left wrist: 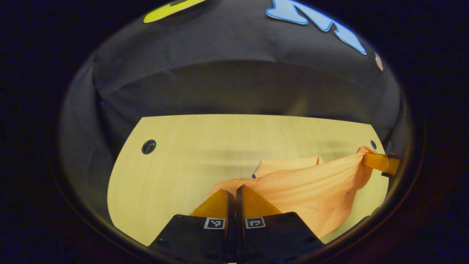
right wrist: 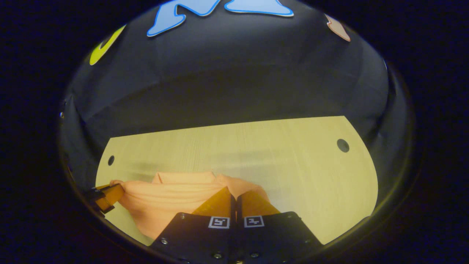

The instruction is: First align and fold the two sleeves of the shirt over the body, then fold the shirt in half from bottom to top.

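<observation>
**Shirt held aloft between two grippers**

The orange shirt (left wrist: 315, 190) hangs stretched above the wooden table (left wrist: 176, 168), one edge pinched in each closed gripper. We judge this the final bottom-to-top fold; next we must carry the held edge forward and lay it level. Our left gripper (left wrist: 235, 190) sees the right gripper (left wrist: 381, 163) at the far corner; the right gripper view shows the collar.
</observation>
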Motion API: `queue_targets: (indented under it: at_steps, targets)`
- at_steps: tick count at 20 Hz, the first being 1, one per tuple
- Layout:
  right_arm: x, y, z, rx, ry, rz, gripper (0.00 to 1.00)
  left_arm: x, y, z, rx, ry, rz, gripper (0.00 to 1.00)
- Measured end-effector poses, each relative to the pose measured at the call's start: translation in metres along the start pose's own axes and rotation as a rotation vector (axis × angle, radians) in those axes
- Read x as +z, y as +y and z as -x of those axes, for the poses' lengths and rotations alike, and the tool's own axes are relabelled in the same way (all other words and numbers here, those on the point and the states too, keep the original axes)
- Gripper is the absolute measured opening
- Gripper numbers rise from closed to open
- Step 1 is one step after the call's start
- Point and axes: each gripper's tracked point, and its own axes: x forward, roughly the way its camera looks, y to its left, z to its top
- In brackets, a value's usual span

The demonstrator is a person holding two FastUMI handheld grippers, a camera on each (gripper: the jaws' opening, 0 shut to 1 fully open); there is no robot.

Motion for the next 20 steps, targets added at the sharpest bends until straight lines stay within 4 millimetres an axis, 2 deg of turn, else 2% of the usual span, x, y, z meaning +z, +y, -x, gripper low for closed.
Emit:
queue_targets:
  at_steps: [2, 4, 7, 8, 9, 11, 12, 13, 14, 16, 18, 19, 20]
  targets:
    - [0.009, -0.001, -0.017, -0.010, -0.028, 0.008, 0.00, 0.009, -0.003, -0.013, 0.005, -0.028, -0.007, 0.05]
    - [0.011, 0.003, -0.035, -0.007, -0.026, 0.015, 0.00, 0.009, -0.008, -0.020, 0.023, -0.036, -0.044, 0.05]
    - [0.005, 0.002, -0.048, 0.002, -0.012, 0.005, 0.00, 0.004, -0.014, -0.027, 0.020, -0.015, -0.054, 0.05]
    - [0.004, 0.004, -0.049, 0.019, -0.011, 0.000, 0.04, 0.003, -0.010, -0.027, 0.020, -0.010, -0.047, 0.07]
    - [0.003, 0.003, -0.051, 0.026, -0.007, 0.000, 0.06, 0.004, -0.011, -0.032, 0.013, -0.009, -0.034, 0.11]
    - [0.005, 0.002, -0.047, 0.033, -0.014, 0.005, 0.10, -0.002, -0.010, -0.031, 0.011, -0.003, -0.019, 0.35]
    - [0.006, 0.000, -0.045, 0.031, -0.015, 0.009, 0.29, -0.001, -0.010, -0.030, 0.010, -0.005, -0.013, 0.48]
    - [0.006, -0.003, -0.042, 0.025, -0.017, 0.013, 0.49, -0.001, -0.012, -0.027, 0.009, -0.007, -0.007, 0.46]
    - [0.006, -0.004, -0.037, 0.024, -0.017, 0.010, 0.70, -0.001, -0.012, -0.024, 0.006, -0.004, -0.002, 0.55]
    - [0.006, -0.004, -0.026, 0.032, -0.024, -0.004, 0.73, -0.001, -0.012, -0.011, -0.003, -0.011, 0.001, 0.74]
    - [0.004, -0.005, -0.007, 0.035, -0.040, -0.008, 0.72, 0.000, -0.012, 0.005, -0.009, -0.028, -0.004, 0.69]
    - [0.003, -0.007, 0.003, 0.038, -0.050, -0.007, 0.66, 0.001, -0.014, 0.020, -0.015, -0.039, -0.004, 0.69]
    - [0.001, -0.007, 0.015, 0.045, -0.058, -0.005, 0.72, 0.001, -0.017, 0.034, -0.024, -0.051, -0.002, 0.70]
